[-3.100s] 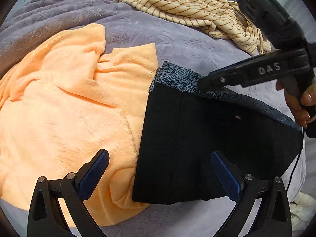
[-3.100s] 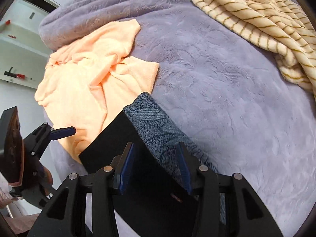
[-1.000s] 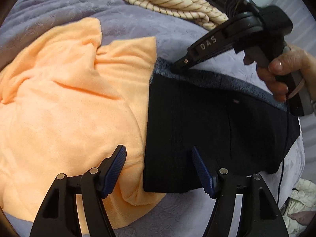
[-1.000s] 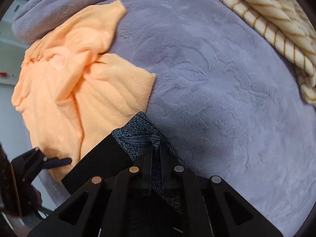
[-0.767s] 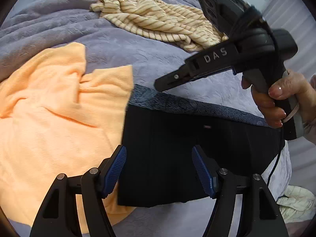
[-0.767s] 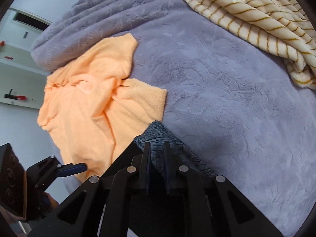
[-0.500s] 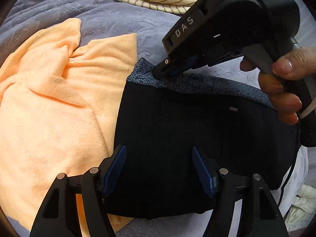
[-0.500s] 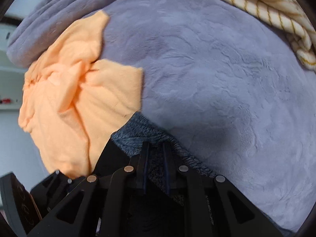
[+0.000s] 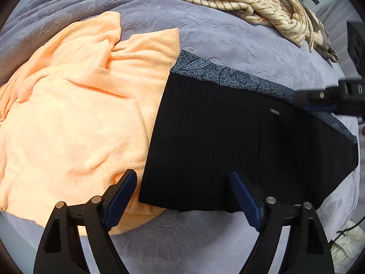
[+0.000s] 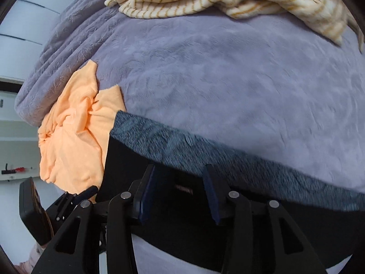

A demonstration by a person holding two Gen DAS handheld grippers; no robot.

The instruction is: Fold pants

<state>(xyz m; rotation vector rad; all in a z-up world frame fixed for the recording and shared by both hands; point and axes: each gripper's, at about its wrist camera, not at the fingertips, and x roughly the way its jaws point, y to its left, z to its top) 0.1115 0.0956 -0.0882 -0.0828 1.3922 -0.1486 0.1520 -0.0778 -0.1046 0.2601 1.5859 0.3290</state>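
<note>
The folded black pants (image 9: 228, 137) lie flat on the purple bed cover, with a blue-grey patterned layer (image 9: 228, 77) showing along their far edge. My left gripper (image 9: 182, 182) is open and empty, just above the near edge of the pants. My right gripper (image 10: 179, 178) is open and empty, hovering over the black pants (image 10: 182, 205) near the patterned edge (image 10: 205, 146). It also shows at the right of the left wrist view (image 9: 319, 101).
An orange towel (image 9: 68, 114) lies partly under the left side of the pants. A cream striped garment (image 9: 239, 2) is bunched at the far side. The purple bed cover (image 10: 228, 80) spreads beyond the pants. White cloth (image 9: 346, 246) lies below the bed's right edge.
My right gripper was shut on the patterned edge near the far left corner; it has let go, opened and pulled back to the right. The pants lie flat.
</note>
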